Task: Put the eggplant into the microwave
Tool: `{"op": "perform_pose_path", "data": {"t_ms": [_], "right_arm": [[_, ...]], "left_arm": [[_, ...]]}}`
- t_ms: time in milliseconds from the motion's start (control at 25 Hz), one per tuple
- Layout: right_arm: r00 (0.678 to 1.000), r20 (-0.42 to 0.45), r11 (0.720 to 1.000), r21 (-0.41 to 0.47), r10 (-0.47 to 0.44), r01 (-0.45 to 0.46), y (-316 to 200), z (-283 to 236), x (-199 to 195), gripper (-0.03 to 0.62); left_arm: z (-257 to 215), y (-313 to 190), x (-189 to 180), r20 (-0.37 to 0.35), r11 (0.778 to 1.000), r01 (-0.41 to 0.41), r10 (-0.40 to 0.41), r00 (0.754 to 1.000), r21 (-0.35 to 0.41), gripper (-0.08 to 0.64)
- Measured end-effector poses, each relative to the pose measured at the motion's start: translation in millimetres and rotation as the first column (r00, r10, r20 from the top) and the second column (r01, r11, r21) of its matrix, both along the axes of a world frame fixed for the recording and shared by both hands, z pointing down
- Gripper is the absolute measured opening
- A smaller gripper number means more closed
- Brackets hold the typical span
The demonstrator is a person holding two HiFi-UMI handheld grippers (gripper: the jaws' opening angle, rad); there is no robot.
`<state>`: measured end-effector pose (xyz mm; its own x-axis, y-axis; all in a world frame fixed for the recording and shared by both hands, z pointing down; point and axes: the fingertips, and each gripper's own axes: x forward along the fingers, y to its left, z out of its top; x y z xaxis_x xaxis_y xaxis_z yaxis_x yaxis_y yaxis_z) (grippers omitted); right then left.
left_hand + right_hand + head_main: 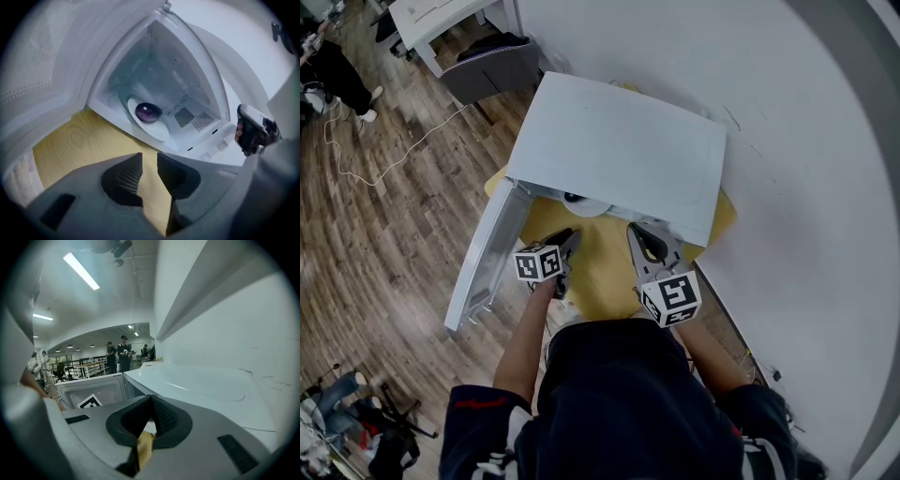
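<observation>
While the microwave (619, 150) stands on the yellow counter (79, 140) with its door (483, 258) swung wide to the left, the eggplant (148, 112) lies inside the cavity on a white plate (159, 131). The left tongs (149, 161) are released: the jaws are parted and only bare counter shows in the gap. They are held in front of the open cavity, pointed at the eggplant but apart from it. The right tongs (151, 398) are clenched tip to tip with nothing gripped. They are held to the right of the left pair, near the microwave's front right corner. A few people (123, 352) stand far off in the room.
</observation>
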<state>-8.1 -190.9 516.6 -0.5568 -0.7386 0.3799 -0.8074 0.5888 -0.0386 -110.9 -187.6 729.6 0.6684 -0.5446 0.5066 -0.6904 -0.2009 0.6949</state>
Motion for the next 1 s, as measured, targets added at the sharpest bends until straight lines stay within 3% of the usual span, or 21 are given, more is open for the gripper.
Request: {"op": "perform_pose_path", "data": {"t_ms": [160,360,1000], "right_arm": [[1.0,0.001,1.0,-0.003,0.005,-0.005,2,1,2,0.012],[1.0,-0.001,1.0,-0.007,0.014,-0.014,3,2,6,0.012],[1.0,-0.002,0.999,-0.011,0.03,-0.03,5,4,12,0.012]], "left_arm": [[0,-4,3,0.142,0.997,-0.066,0.059,0.988,0.042,0.052],[3,-10,5,0.239,0.994,-0.095,0.079,0.968,0.055,0.031],[2,-33,14,0.261,0.993,-0.097,0.077,0.962,0.066,0.029]]}}
